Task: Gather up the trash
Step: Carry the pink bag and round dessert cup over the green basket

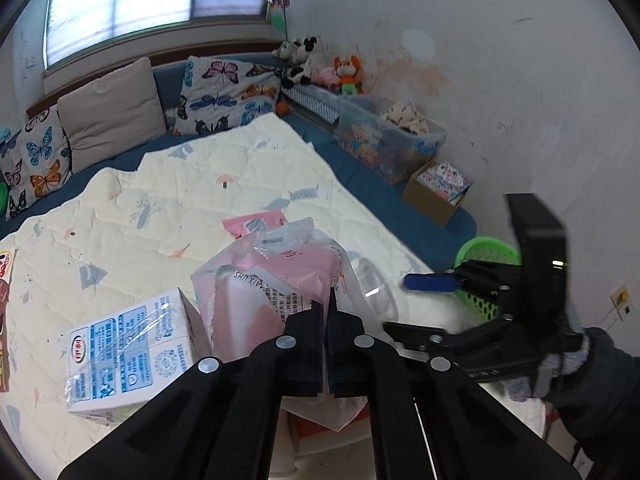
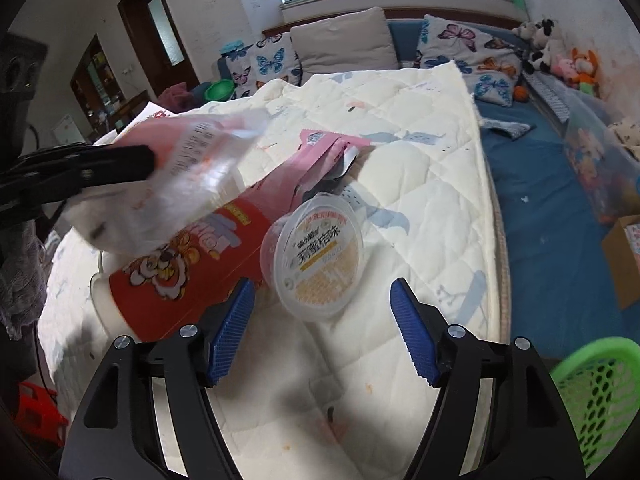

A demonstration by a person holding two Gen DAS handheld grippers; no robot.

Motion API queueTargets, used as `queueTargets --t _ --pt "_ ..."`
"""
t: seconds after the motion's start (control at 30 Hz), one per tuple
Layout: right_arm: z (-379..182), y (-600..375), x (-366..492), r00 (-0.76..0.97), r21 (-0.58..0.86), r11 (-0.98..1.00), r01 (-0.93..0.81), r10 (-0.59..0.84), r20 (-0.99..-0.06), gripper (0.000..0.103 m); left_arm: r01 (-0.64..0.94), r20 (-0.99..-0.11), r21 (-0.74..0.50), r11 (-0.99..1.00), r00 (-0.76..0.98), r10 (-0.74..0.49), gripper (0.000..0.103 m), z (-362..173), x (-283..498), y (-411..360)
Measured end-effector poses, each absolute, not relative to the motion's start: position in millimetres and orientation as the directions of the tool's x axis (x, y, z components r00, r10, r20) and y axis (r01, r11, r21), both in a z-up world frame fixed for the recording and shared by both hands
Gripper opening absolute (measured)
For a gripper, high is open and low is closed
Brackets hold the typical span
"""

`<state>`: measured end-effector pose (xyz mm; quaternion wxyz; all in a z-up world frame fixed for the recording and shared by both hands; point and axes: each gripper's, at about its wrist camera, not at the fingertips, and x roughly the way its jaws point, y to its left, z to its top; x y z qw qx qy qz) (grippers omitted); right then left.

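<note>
We see a cream quilted mattress pad point(image 2: 420, 168), soft and stitched in diamonds with small pale prints, spread over a blue bed point(image 2: 540, 184), and the trash lies scattered on it. Our left gripper point(image 1: 325, 312) has its black jaws pressed together on a crinkly clear plastic wrapper point(image 1: 276, 280) with a pink and white printed panel; the film bulges up glossy and creased above the pinch, lifted off the pad. In the right wrist view that same wrapper point(image 2: 176, 176) shows blurred at the end of the dark fingers, hanging over a red glossy paper bag point(image 2: 192, 264) printed with a cartoon tiger.

Our right gripper point(image 2: 322, 328) stands spread, its ribbed blue pads point(image 2: 230, 332) apart with nothing between them, just short of a round translucent plastic cup point(image 2: 316, 256) that lies tipped on its side against the red bag (its label faces us, orange and white). Behind it lies a torn pink foil packet point(image 2: 324, 152), flat and jagged at the edge.

To the left of the held wrapper sits a boxy white and blue milk carton point(image 1: 124, 352), shrink film still clinging to it. A green perforated plastic basket point(image 2: 600, 396) stands beside the bed at the right, and a gloved hand point(image 1: 568, 364) grips the right tool.
</note>
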<state>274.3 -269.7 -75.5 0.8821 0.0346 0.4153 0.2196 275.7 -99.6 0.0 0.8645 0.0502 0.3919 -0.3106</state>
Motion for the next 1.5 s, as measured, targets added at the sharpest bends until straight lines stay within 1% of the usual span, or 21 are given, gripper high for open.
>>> queueTargets --t 0.13,0.27,0.6,0.7,0.73,0.77,1.1,1.37,1.5 --pt "-81 -271 286 0.532 0.28 0.881 -0.381 0.456 -0.713 0.071 0.565 -0.684 -0.182 0.805 0.516 -0.517 0.002 10 272 -91" --pt "-86 -273 298 0.497 0.33 0.854 -0.402 0.506 -0.705 0.074 0.552 -0.664 -0.203 0.809 0.53 -0.528 0.002 17 271 -82" --pt "-95 -284 316 0.428 0.482 0.778 -0.403 0.625 -0.652 0.078 0.53 -0.656 -0.222 0.818 0.54 -0.528 0.002 18 274 -69" --pt "-94 -283 315 0.427 0.484 0.777 -0.403 0.627 -0.651 0.074 0.522 -0.658 -0.228 0.822 0.54 -0.525 0.002 16 275 -68" --pt "-94 -283 315 0.423 0.491 0.772 -0.404 0.633 -0.648 0.071 0.521 -0.659 -0.228 0.822 0.539 -0.525 0.002 16 274 -67" --pt "-94 -282 315 0.424 0.487 0.775 -0.404 0.63 -0.651 0.067 0.52 -0.662 -0.224 0.824 0.54 -0.521 0.002 15 274 -68" --pt "-77 -290 293 0.502 0.453 0.801 -0.392 0.599 -0.624 0.066 0.52 -0.659 -0.23 0.822 0.539 -0.525 0.002 18 269 -66" --pt "-53 -315 240 0.574 0.438 0.836 -0.331 0.546 -0.61 0.066 0.549 -0.643 -0.248 0.798 0.523 -0.56 0.002 22 251 -78" --pt "-39 -333 209 0.627 0.398 0.873 -0.281 0.481 -0.613 0.067 0.573 -0.632 -0.258 0.778 0.509 -0.584 0.002 25 237 -89"
